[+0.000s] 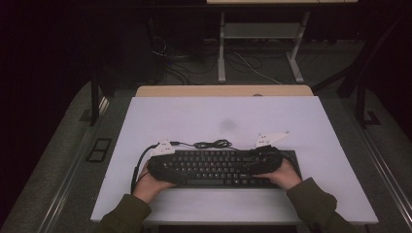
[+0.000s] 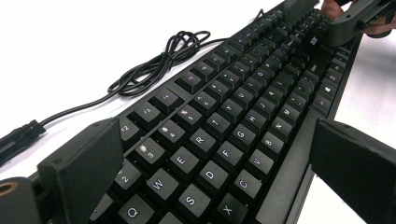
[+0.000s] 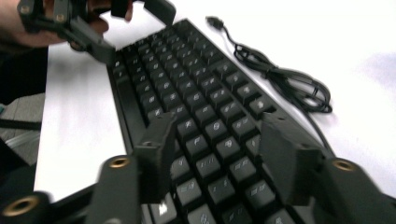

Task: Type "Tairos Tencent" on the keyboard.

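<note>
A black keyboard lies on the white table, near the front edge. Its coiled cable rests just behind it. My left gripper sits over the keyboard's left end, pointing along the keys. In the left gripper view its jaws stand wide apart over the letter keys, and I see no pad pressing on anything. My right gripper is over the right end. The right gripper view has its jaws apart above the keys, with nothing held between them.
The coiled cable and its plug lie on the table behind the keyboard. Bare white table surface stretches behind and to both sides. A desk frame and floor cables stand beyond the table's far edge.
</note>
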The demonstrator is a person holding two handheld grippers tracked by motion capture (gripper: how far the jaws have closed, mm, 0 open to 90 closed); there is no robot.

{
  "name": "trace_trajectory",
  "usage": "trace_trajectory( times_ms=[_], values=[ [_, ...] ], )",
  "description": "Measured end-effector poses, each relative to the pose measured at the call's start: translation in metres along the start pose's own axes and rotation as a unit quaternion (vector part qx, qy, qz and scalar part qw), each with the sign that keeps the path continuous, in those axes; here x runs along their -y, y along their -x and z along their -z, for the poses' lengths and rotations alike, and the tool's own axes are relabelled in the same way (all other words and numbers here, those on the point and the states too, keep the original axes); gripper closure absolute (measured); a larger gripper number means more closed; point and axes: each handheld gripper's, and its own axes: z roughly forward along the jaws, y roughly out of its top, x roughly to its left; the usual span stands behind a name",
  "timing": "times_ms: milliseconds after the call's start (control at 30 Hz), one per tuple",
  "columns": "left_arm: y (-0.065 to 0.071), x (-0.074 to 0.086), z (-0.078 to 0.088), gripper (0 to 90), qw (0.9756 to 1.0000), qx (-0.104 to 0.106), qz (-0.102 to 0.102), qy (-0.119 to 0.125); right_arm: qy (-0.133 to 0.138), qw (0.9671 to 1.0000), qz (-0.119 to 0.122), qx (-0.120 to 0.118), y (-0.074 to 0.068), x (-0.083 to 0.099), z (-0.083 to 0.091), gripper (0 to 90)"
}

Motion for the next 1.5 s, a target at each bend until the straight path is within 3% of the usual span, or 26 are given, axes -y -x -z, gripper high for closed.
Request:
trace_trajectory(
  times_ms=[167, 400, 733, 1100, 1500],
  values=[
    [0.0, 0.0, 0.0, 4.6, 1.0, 0.0, -0.002, -0.001, 0.007, 1.0, -0.001, 0.002, 0.0, -0.007, -0.007, 35.1],
    [0.0, 0.001, 0.0, 7.2, 1.0, 0.0, -0.002, 0.0, 0.021, 0.9998, 0.0, 0.001, 0.001, -0.013, -0.014, 32.7],
    [0.0, 0.002, -0.002, 17.1, 0.9999, -0.002, -0.01, -0.005, 0.027, 0.9996, -0.002, 0.005, 0.002, -0.019, -0.028, 26.7],
    [-0.005, 0.005, 0.006, 46.3, 0.9997, -0.014, -0.02, -0.005, 0.022, 0.9997, 0.0, 0.01, 0.001, -0.015, -0.033, 24.6],
    [-0.008, 0.007, 0.011, 70.0, 0.9994, -0.021, -0.02, -0.019, 0.018, 0.9998, 0.004, 0.012, -0.001, -0.013, -0.037, 23.2]
  ],
)
